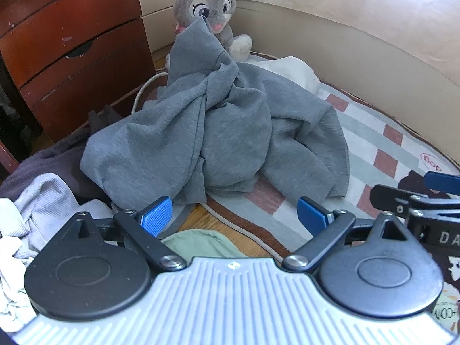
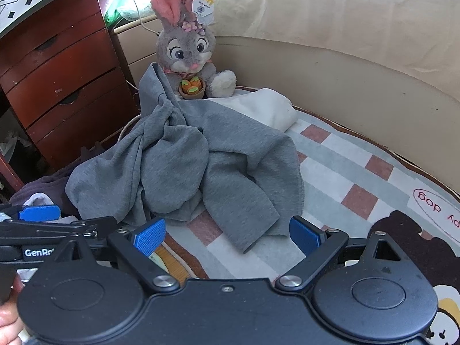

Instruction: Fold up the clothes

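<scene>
Left wrist view: left claw [image 1: 234, 215] spread wide, empty. Grey garment [image 1: 218, 132] heaped, twisted, on checked rug [image 1: 382, 143], one end draped against plush rabbit [image 1: 210, 8]. Risk: lifting could topple rabbit.

Right wrist view: right claw [image 2: 227, 235] spread, empty, near garment hem. Legible: "GenRo…", rug "dog".

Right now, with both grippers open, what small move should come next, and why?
Probably move the right gripper forward to pinch the near hem of the gray garment. It lies crumpled and twisted on the checked mat, just ahead of the open fingers, and the left gripper holds nothing.
</scene>
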Motion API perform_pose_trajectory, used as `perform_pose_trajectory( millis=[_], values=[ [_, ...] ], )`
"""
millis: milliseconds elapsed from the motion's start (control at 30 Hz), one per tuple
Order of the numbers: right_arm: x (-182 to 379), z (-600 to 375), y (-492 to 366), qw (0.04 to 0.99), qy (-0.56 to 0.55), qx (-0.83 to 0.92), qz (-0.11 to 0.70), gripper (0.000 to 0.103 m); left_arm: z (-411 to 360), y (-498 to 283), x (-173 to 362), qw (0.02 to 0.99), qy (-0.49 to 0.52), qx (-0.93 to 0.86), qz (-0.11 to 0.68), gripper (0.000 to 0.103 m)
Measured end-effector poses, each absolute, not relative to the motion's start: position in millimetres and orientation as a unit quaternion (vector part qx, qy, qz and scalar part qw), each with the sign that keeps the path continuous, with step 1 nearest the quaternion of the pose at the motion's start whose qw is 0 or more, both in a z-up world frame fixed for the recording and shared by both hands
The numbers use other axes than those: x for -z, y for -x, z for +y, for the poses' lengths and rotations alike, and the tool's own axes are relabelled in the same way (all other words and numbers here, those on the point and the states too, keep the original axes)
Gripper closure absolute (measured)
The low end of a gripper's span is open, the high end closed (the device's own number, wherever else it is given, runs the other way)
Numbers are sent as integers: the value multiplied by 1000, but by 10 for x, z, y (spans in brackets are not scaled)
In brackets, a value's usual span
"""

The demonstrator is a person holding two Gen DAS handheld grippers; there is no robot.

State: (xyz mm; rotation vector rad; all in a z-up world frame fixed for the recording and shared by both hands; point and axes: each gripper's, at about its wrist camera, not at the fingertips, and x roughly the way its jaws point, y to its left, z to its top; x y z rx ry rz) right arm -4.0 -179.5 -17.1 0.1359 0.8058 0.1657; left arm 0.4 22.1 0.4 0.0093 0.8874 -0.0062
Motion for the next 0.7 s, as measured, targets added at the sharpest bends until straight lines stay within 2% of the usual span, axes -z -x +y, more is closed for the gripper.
perform_pose_trajectory(
  millis=[700],
  values=[
    [373, -1636, -152, 901, -65, -106, 415, 8, 466, -224, 350, 894, 21, -9, 448, 8]
  ],
)
